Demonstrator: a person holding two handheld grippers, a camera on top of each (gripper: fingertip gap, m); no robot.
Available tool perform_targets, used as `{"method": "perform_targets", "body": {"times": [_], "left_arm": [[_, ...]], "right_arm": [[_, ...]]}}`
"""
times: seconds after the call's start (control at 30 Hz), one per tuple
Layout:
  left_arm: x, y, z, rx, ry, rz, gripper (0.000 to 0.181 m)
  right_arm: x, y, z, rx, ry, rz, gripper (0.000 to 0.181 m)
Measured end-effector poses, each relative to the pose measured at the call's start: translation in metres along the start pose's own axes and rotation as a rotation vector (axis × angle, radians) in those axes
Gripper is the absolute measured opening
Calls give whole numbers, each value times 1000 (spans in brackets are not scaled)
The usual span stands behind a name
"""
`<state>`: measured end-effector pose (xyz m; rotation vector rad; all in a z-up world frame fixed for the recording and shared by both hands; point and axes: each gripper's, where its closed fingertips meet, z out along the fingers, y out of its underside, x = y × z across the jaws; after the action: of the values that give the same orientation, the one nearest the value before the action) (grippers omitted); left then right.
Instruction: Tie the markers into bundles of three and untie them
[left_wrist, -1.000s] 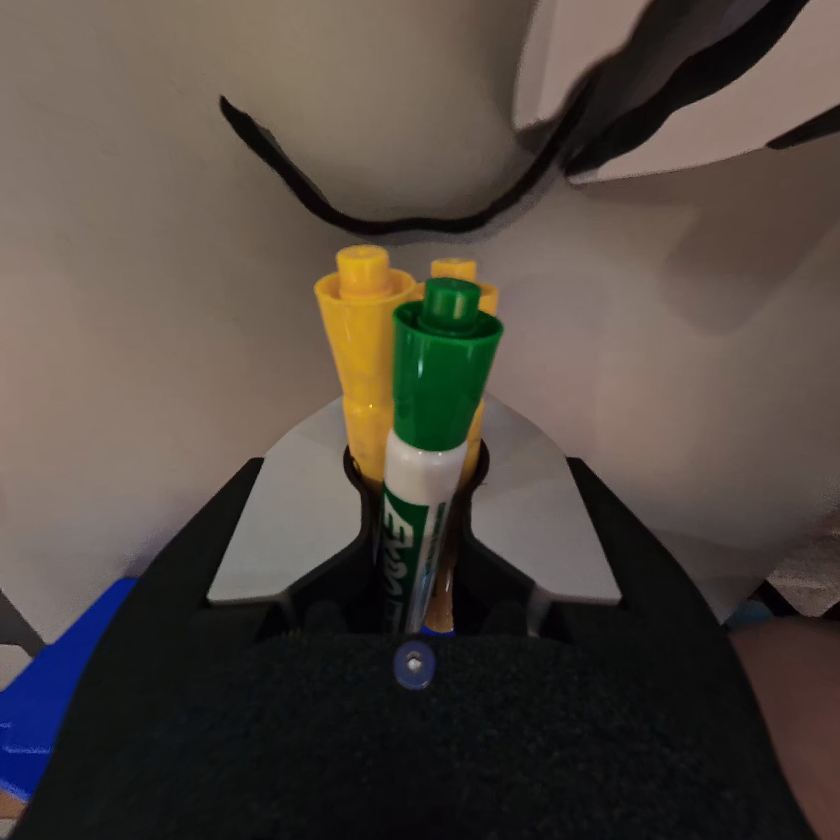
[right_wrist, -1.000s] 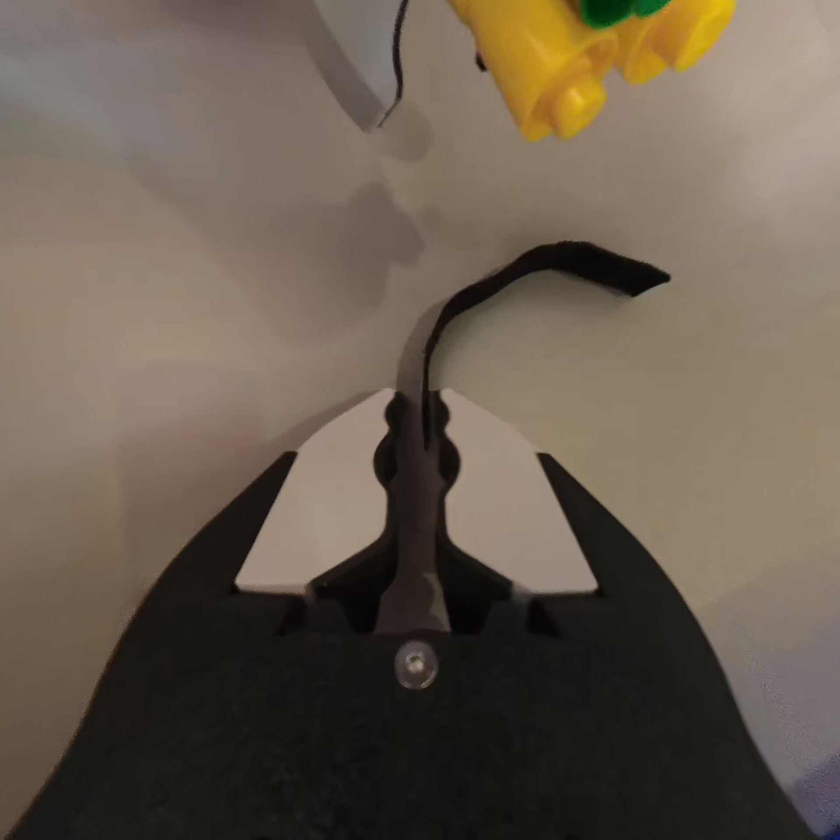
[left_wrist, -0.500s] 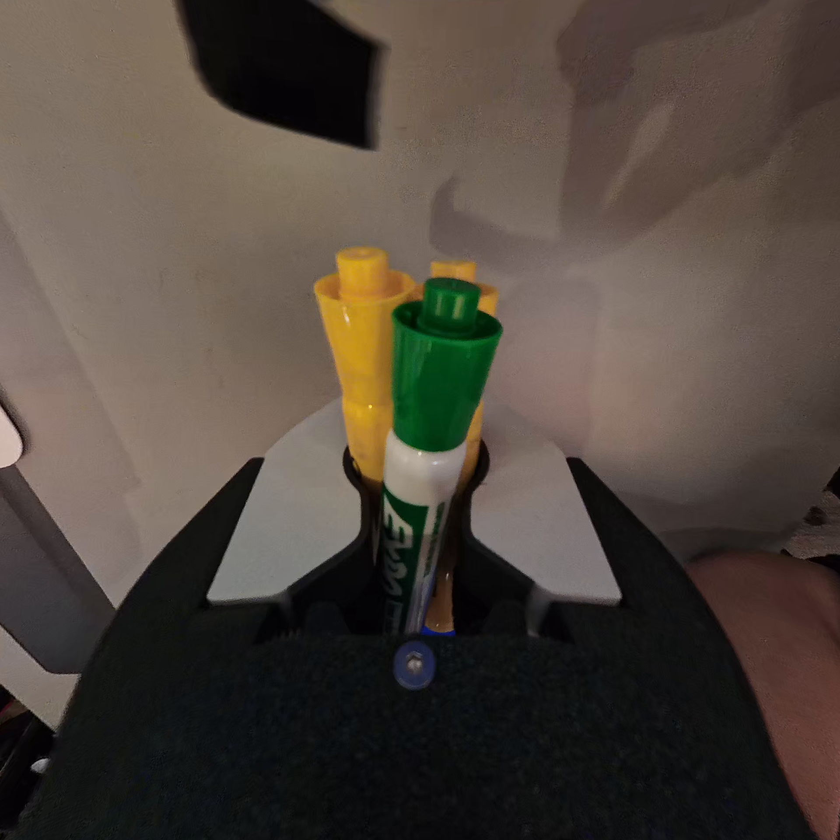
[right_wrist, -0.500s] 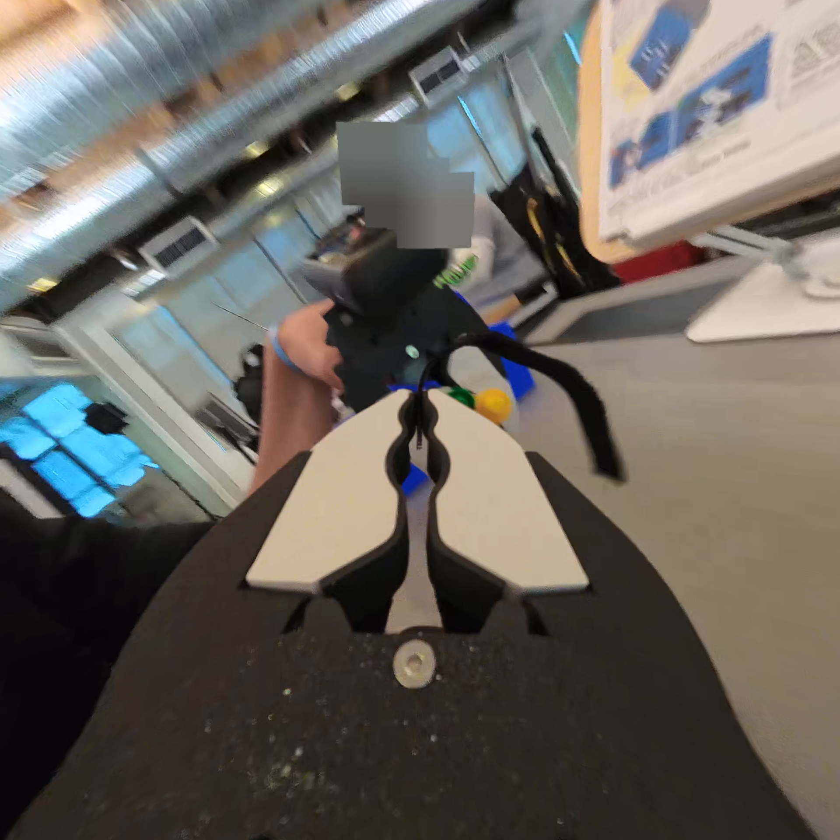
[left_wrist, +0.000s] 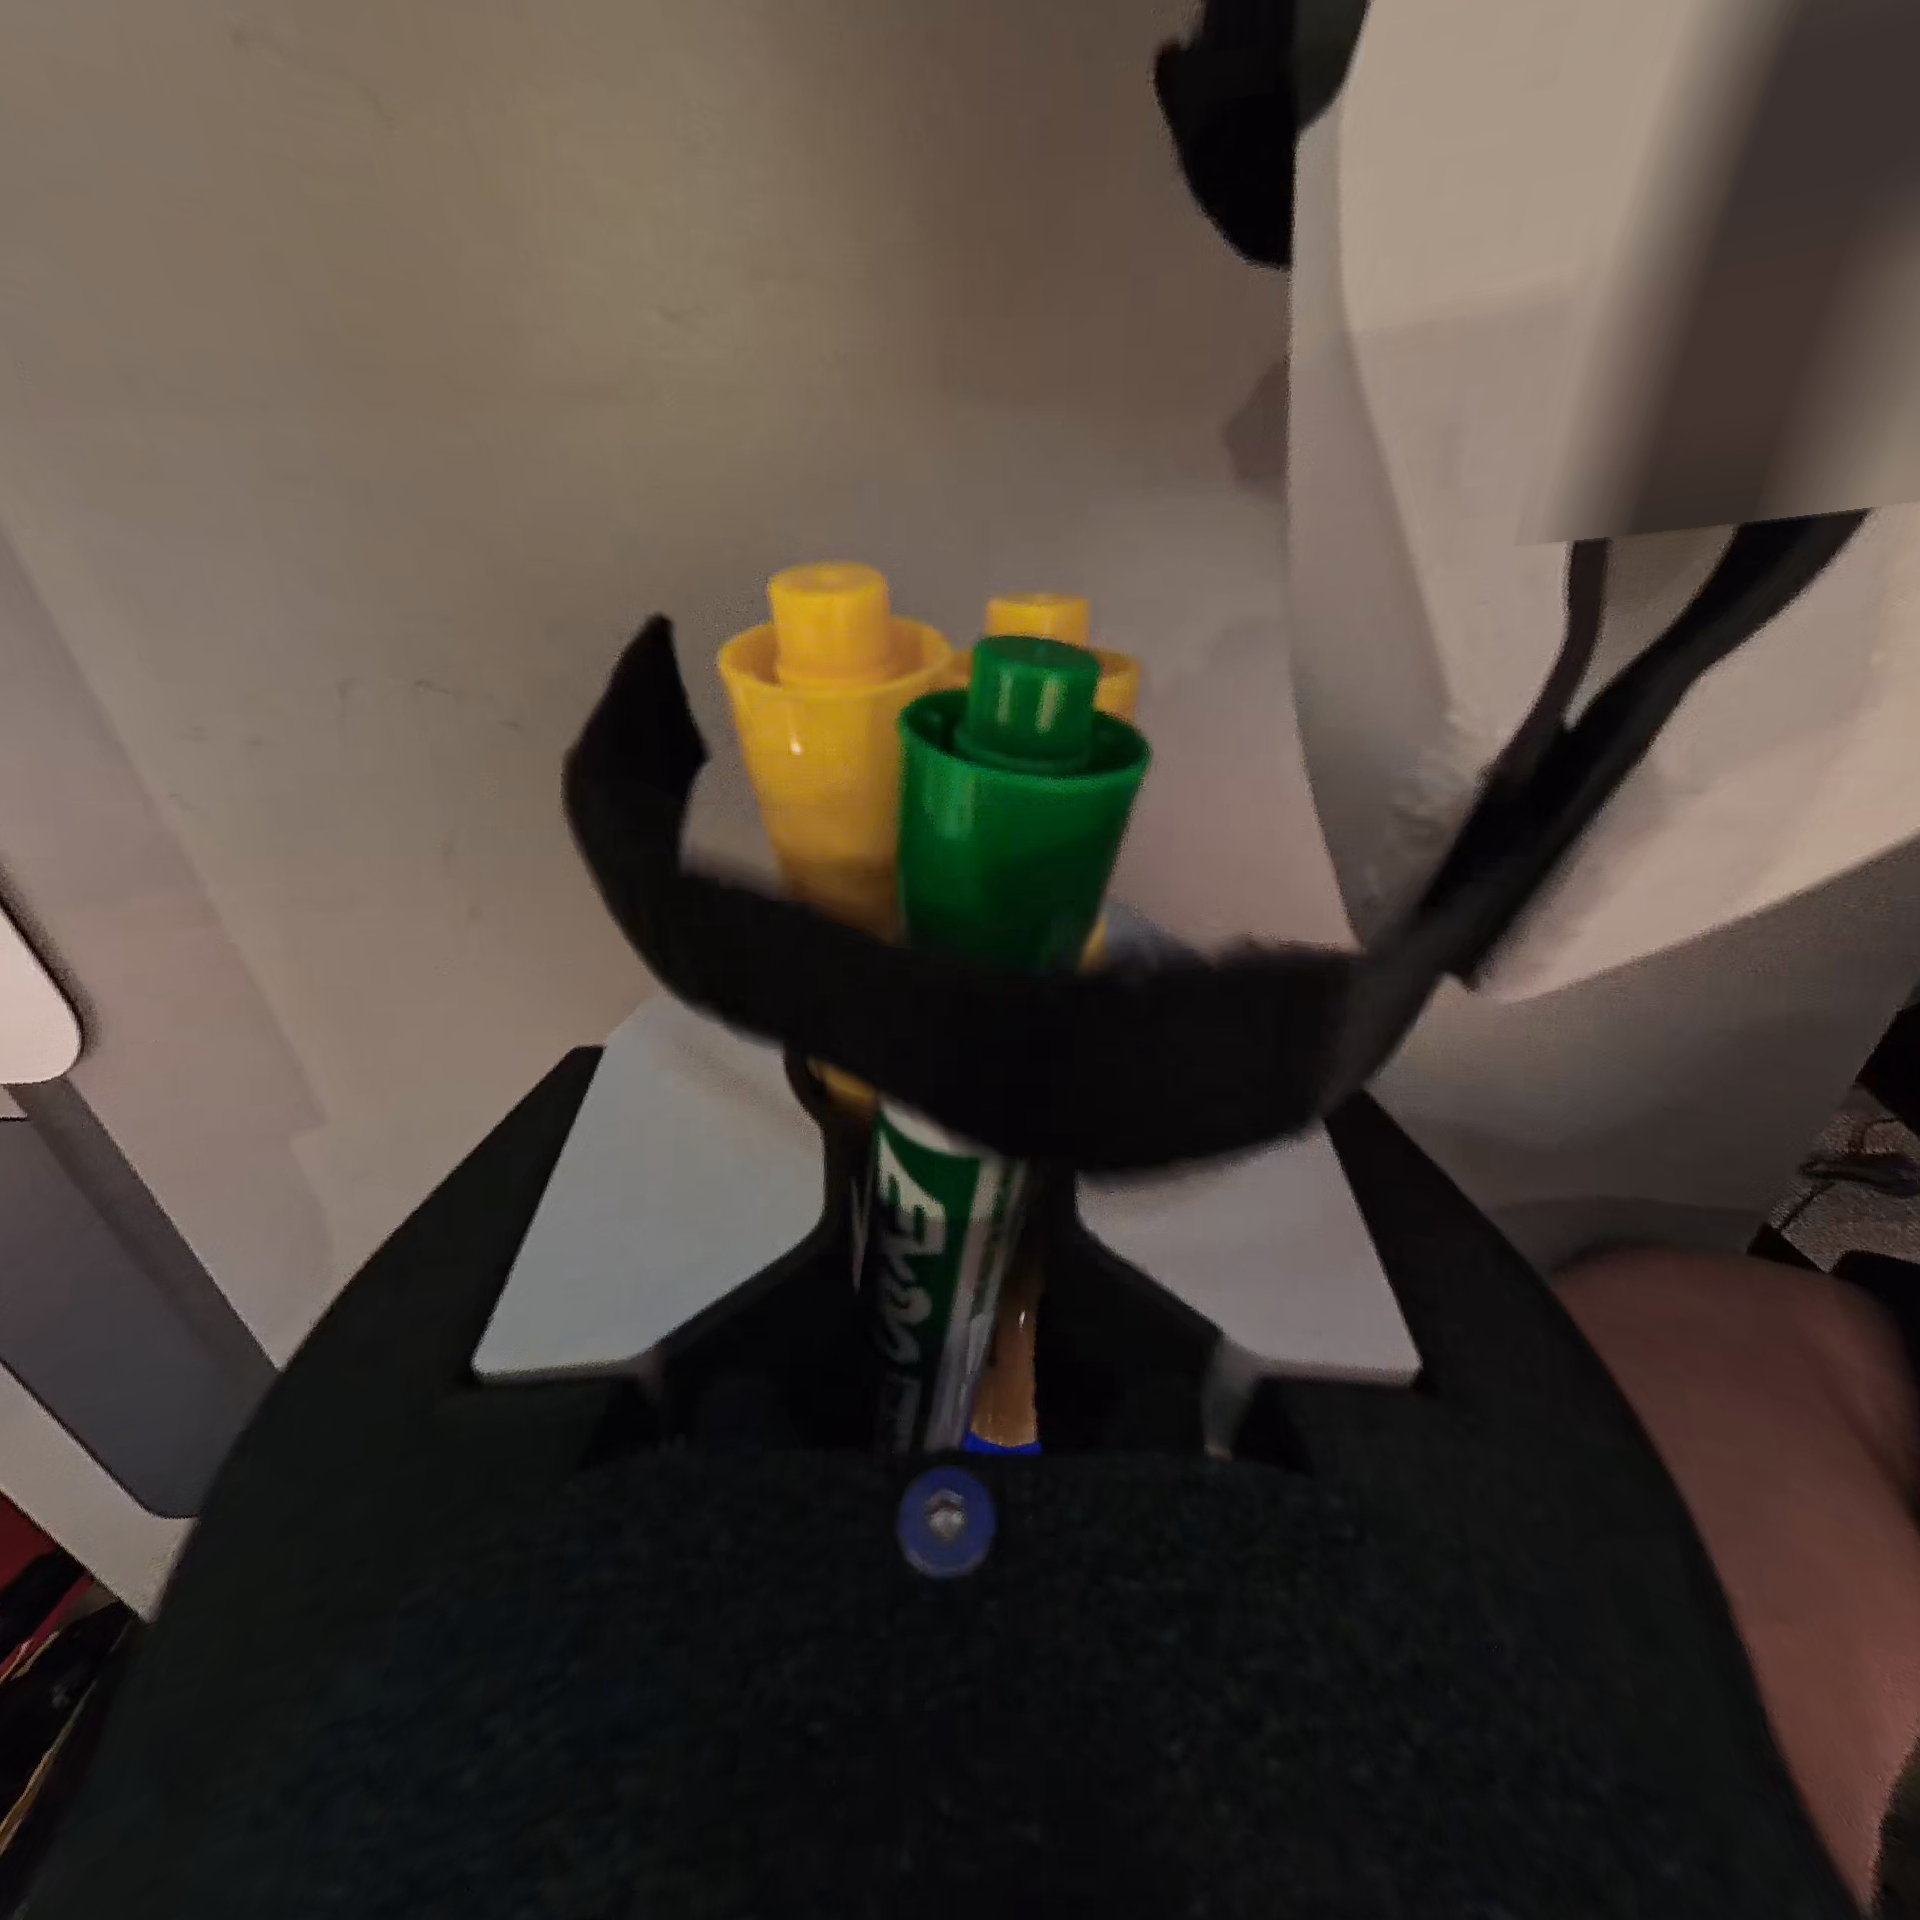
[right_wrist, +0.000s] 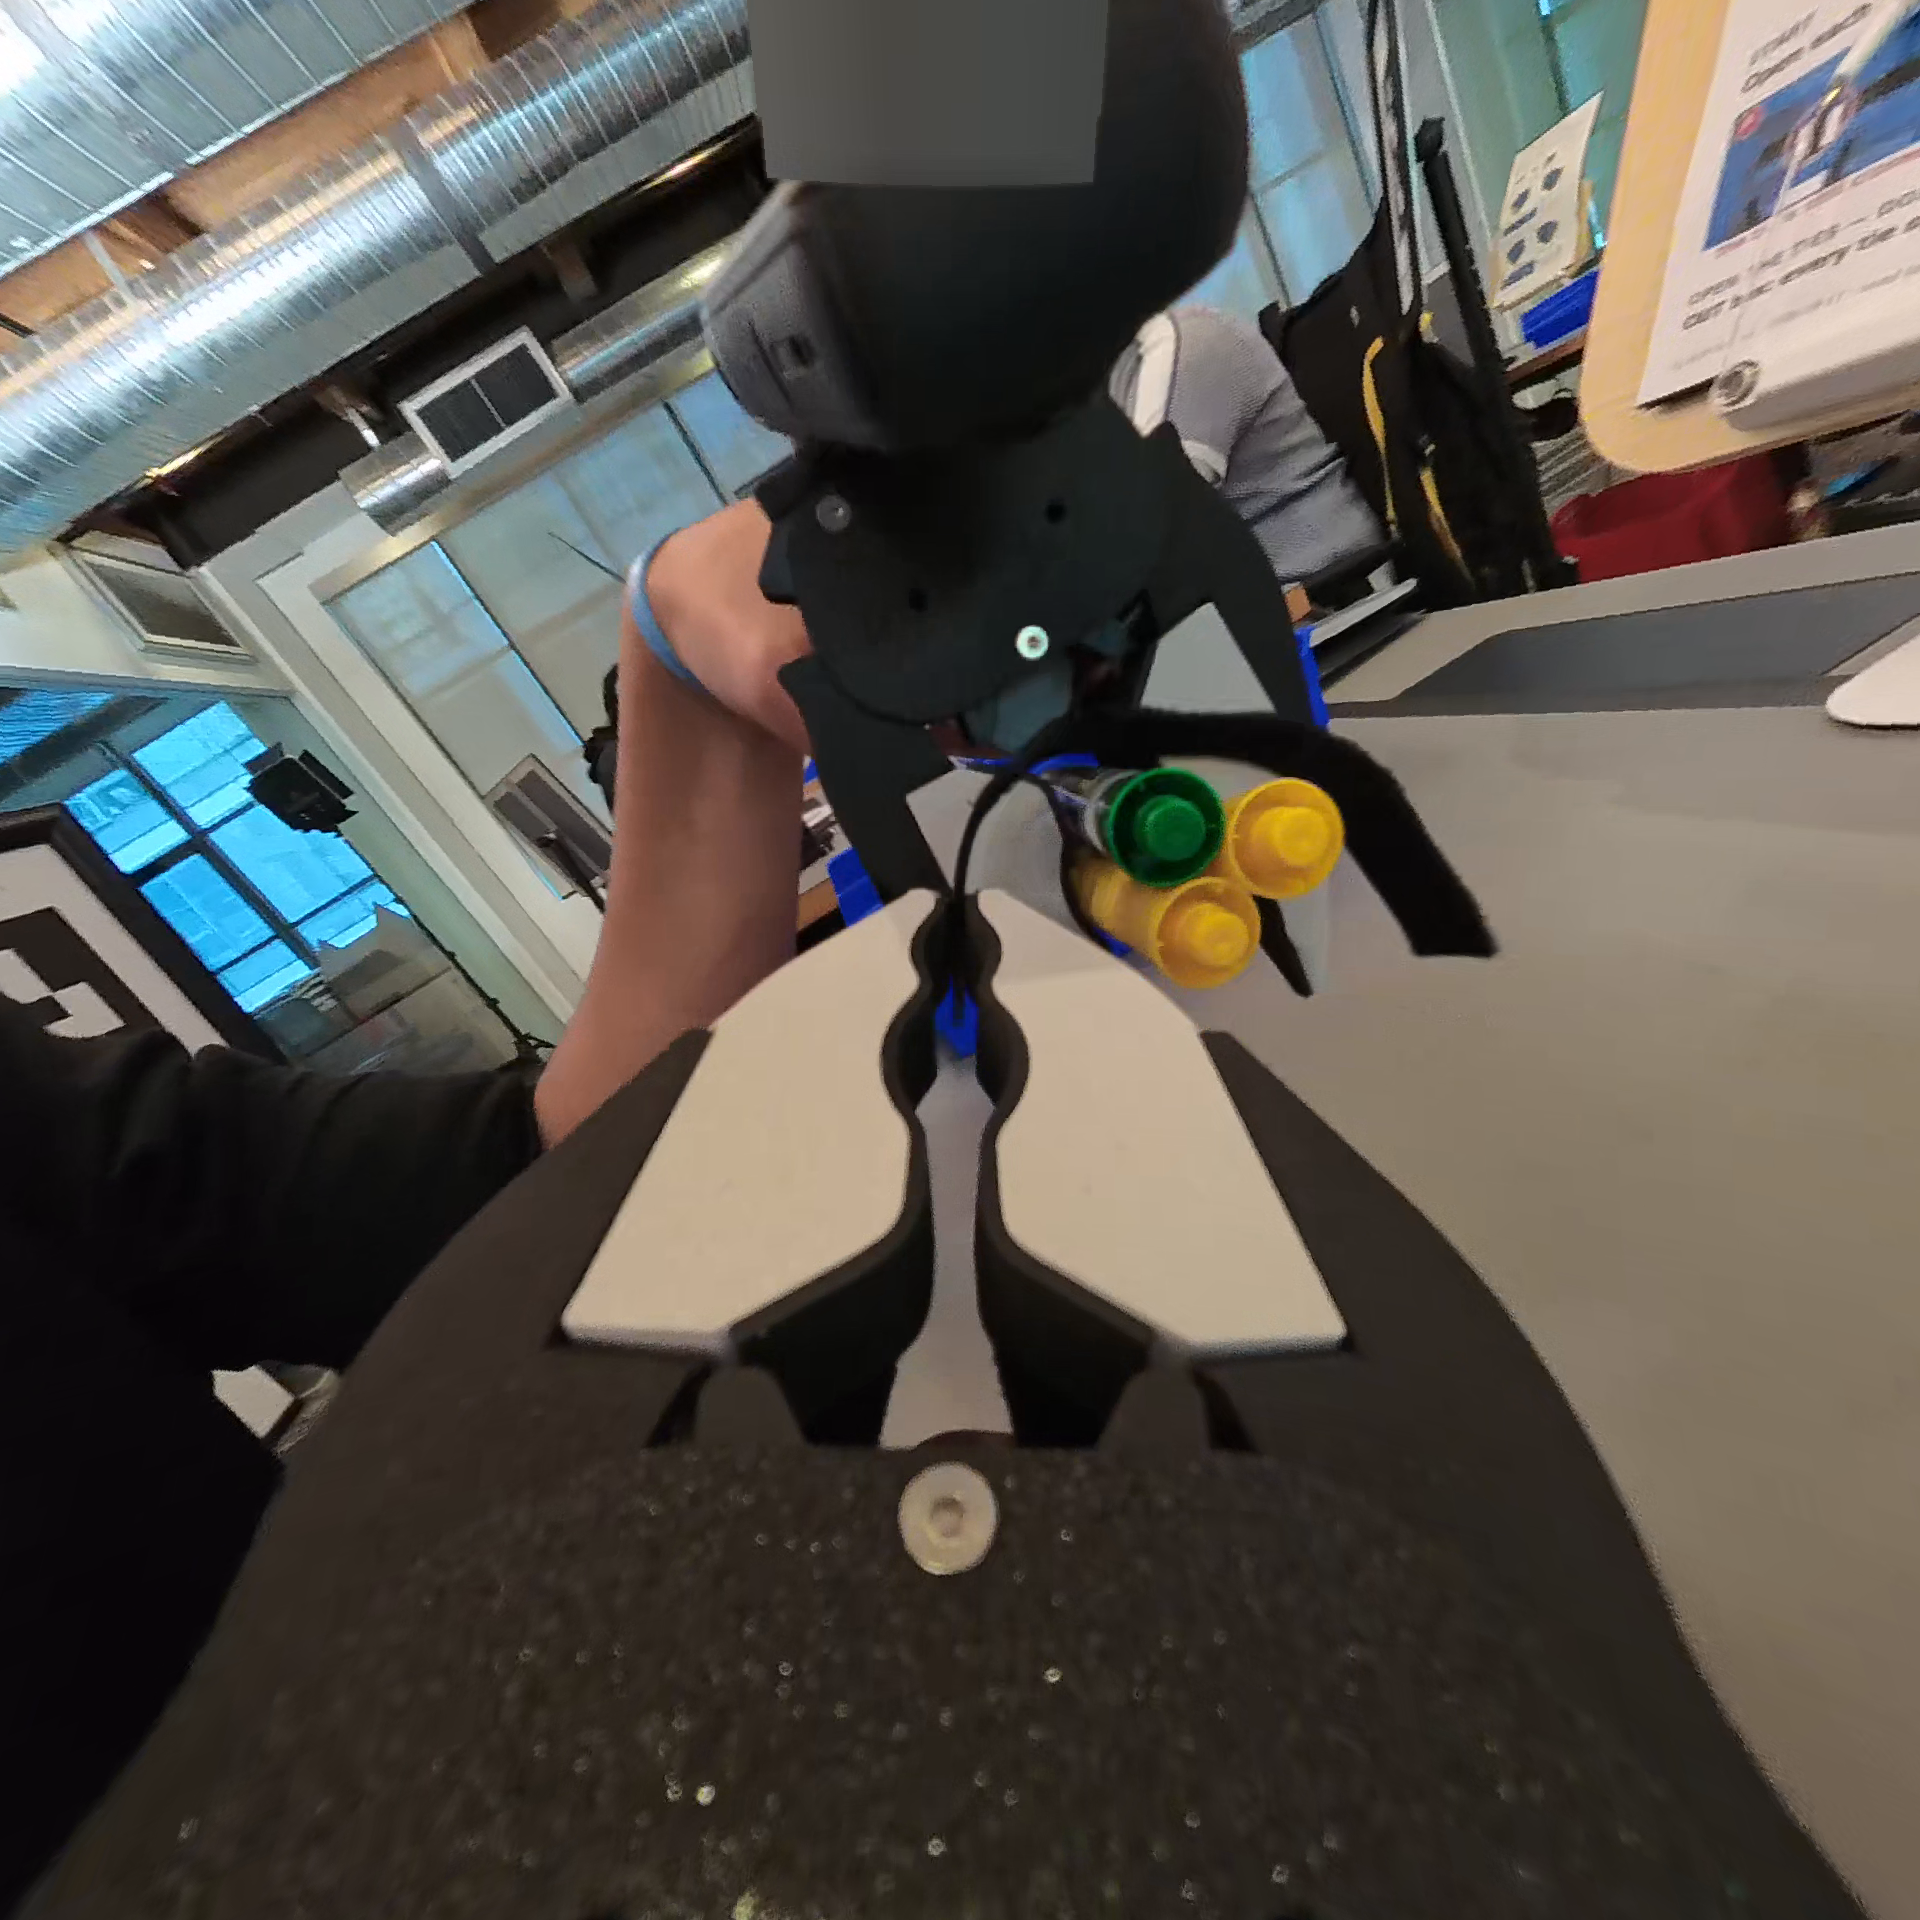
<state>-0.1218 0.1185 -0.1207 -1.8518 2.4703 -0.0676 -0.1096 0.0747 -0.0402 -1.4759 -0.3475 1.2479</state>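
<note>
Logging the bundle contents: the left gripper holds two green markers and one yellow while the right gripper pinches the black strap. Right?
Not quite: the left gripper holds two yellow markers and one green marker, as the left wrist view shows. The right gripper does pinch the black strap.

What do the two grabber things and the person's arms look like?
Both are alike. The right gripper has a wide, black, grainy body, two flat pale grey fingers with wavy black inner edges, and a silver screw in the middle. The left gripper matches, but its screw looks blue. The person wears a black sleeve and a blue wristband.
</note>
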Motion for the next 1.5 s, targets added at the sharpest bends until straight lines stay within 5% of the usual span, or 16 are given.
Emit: {"method": "perform_targets", "body": {"times": [0.97,1.5], "left_arm": [[6,7,-3,-9,-1,34,40],[8,7,-2,-14,6,41,41]], "right_arm": [[-9,29,14,54,-86,361,2],[-5,28,15,51,-93,372,7]]}}
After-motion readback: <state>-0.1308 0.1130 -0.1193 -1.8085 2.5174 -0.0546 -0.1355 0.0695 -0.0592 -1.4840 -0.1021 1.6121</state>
